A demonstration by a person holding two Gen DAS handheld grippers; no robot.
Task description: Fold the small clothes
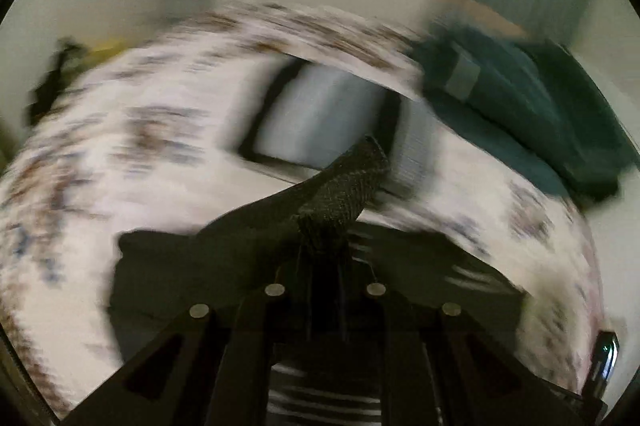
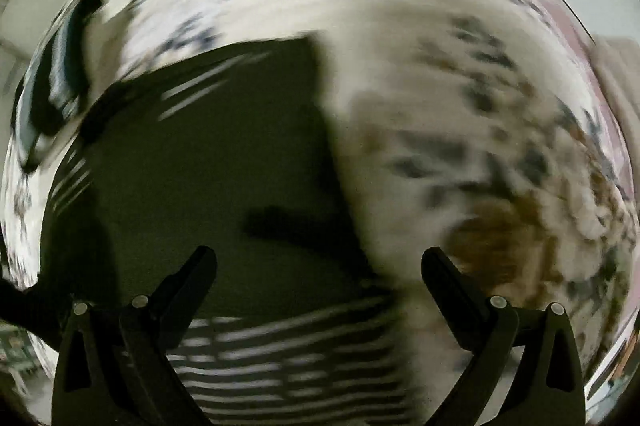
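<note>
Black knit garment [image 1: 344, 186] pinched in left gripper [image 1: 324, 258] fingers, right gripper [image 2: 320, 262] fingers spread wide, no legible writing.

Matte black plastic left gripper [image 1: 325, 258], two flat angular finger arms with triangular cut-outs near the base. Four round silver pin heads across the linkage, two inner and two outer. Thin dark ribs along the centre.

Matte black plastic right gripper [image 2: 319, 258] of the same build: tapered black fingertips [image 2: 200, 262], triangular cut-outs in the outer arms, two round silver pin heads on each side.
</note>
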